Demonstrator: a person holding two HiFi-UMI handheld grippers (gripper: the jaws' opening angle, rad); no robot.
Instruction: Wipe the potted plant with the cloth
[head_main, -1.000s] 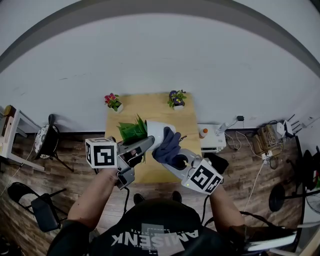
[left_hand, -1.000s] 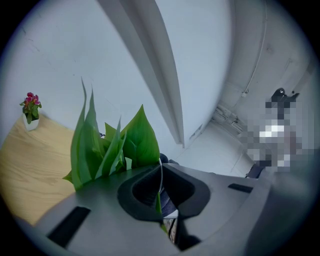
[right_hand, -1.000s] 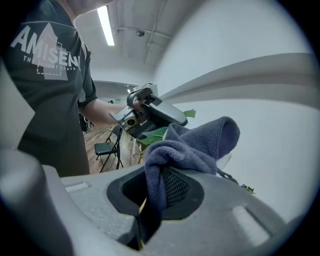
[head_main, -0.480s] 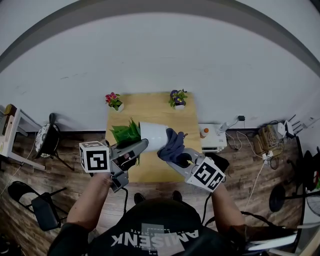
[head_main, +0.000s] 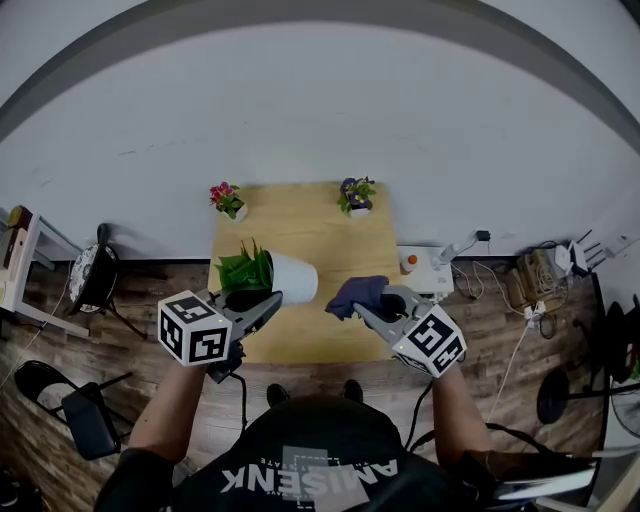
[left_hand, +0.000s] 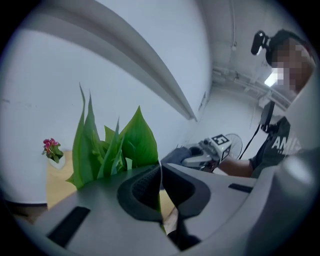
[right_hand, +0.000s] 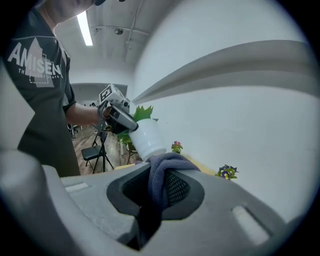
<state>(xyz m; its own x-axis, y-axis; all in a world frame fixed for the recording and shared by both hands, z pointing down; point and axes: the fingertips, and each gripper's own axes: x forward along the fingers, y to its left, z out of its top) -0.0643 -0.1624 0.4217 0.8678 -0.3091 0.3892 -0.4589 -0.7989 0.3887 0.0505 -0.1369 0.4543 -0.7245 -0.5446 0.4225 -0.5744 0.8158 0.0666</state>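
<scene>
The potted plant, a white pot with green leaves, hangs tipped on its side over the wooden table. My left gripper is shut on it at the rim, where the leaves rise just past the jaws. A dark blue-grey cloth is bunched in my right gripper, whose jaws are shut on a fold of the cloth. The cloth and the pot are a short way apart, not touching. In the right gripper view, my left gripper sits at the pot's top.
Two small flowering pots stand at the table's back edge, a pink one at the left and a purple one at the right. A black chair is on the floor at the left, and a white box with cables at the right.
The cloth was against the pot; now they are apart. My left gripper has carried the pot left and lower and rolled it, and my right gripper has drawn the cloth to the right.
</scene>
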